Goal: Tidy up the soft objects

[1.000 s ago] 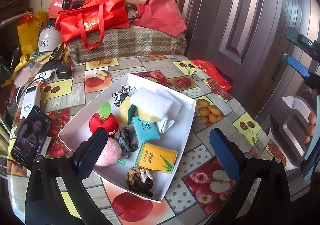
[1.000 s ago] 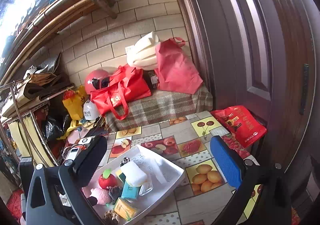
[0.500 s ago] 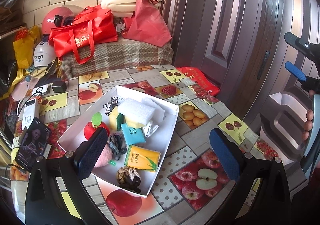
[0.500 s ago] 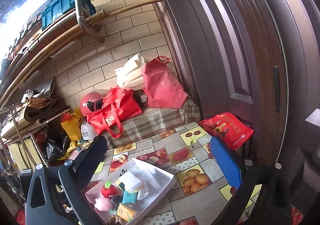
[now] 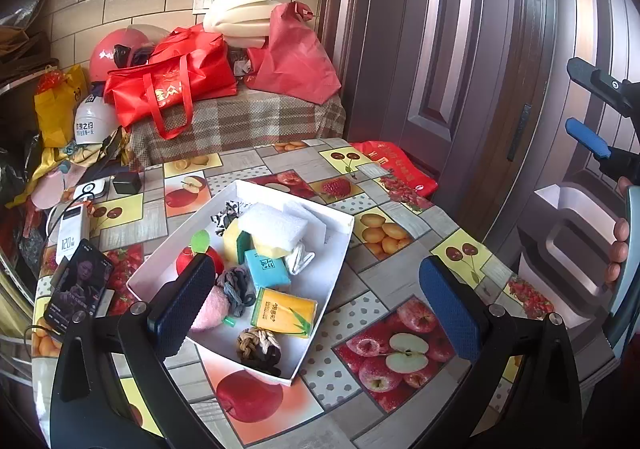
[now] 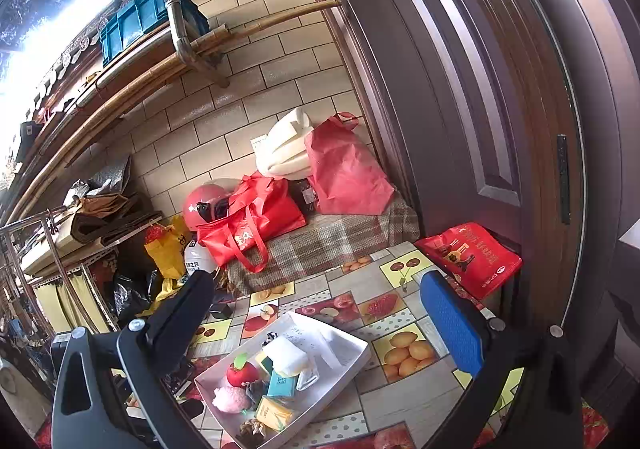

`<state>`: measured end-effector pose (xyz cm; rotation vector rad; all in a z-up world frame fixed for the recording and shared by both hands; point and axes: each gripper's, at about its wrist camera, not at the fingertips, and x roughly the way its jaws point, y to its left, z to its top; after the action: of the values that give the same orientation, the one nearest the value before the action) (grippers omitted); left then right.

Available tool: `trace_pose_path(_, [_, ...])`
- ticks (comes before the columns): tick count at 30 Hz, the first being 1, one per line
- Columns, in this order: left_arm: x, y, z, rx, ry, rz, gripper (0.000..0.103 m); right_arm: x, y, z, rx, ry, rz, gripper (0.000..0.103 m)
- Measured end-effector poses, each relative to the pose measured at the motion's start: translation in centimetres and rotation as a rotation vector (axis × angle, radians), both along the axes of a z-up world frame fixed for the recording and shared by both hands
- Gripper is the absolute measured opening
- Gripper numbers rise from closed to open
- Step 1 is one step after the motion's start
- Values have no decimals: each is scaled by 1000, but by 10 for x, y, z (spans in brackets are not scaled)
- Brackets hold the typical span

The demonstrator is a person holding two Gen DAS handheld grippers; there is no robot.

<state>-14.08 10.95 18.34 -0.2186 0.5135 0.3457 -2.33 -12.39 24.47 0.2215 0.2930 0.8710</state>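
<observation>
Both grippers spread, white tray (image 5: 340,249) long axis diagonal, near-left to far-right

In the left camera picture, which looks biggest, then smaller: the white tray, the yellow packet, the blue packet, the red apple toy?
1. white tray
2. yellow packet
3. blue packet, nearly alike
Red apple toy: partly hidden, unsure.

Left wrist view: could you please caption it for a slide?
Open left gripper above a white tray of soft items.
</observation>
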Motion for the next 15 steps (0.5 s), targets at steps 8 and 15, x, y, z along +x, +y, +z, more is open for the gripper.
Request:
trace_pose_path(8, [-4, -4, 1, -2, 1, 12, 103, 0, -3, 0, 3, 2, 12, 103])
trace_pose_path(15, [-5, -4, 1, -2, 0, 10, 103, 0, -5, 1, 2, 3, 15, 103])
